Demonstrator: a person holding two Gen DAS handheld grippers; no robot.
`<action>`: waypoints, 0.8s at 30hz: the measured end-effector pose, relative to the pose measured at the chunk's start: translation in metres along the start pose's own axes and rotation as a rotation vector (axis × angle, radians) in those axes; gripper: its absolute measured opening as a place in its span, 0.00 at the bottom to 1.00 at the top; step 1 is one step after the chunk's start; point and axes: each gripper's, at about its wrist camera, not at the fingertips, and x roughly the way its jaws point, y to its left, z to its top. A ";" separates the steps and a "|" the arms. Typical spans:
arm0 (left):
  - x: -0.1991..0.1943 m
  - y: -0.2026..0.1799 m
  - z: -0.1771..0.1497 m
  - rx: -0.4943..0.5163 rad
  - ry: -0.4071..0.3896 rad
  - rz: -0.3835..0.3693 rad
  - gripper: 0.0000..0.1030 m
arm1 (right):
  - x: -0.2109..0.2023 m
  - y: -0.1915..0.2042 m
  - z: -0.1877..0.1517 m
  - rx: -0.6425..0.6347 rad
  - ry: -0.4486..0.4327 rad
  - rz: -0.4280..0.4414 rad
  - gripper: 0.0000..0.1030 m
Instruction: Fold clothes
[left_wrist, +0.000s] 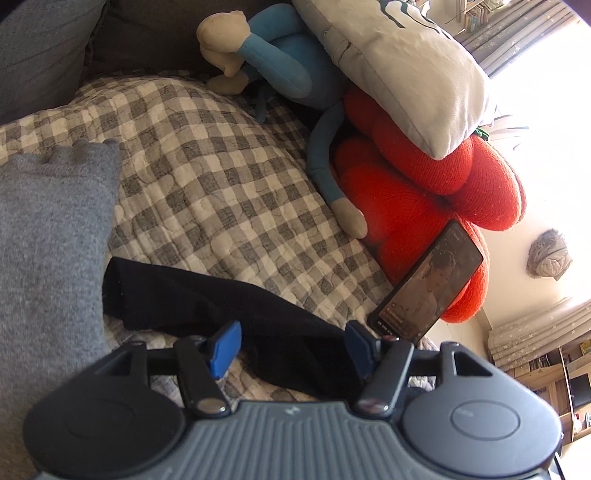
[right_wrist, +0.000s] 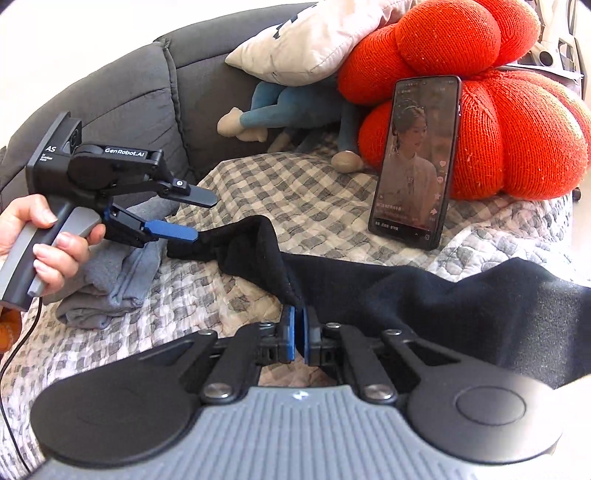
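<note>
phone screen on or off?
On. The phone, propped upright against the red cushion, shows a lit video frame with interface icons.

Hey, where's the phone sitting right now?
The phone stands propped upright against the red knitted cushion on the checked quilt, right of centre in the right wrist view, just beyond the black garment.

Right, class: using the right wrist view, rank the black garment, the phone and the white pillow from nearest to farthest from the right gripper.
1. Black garment: pinched in the right gripper, straight ahead.
2. Phone: further back and to the right, propped upright against the red cushion.
3. White pillow: farthest, at the top, on the cushion by the sofa back.
</note>
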 end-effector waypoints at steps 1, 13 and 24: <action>0.001 -0.001 -0.001 0.005 0.000 0.008 0.63 | -0.001 0.000 -0.002 -0.007 0.008 0.005 0.05; 0.020 -0.008 -0.006 0.032 0.013 0.154 0.63 | 0.001 -0.003 -0.011 -0.010 0.064 0.024 0.05; 0.022 -0.006 -0.013 -0.086 -0.094 0.278 0.55 | 0.002 -0.010 -0.012 0.032 0.051 0.039 0.05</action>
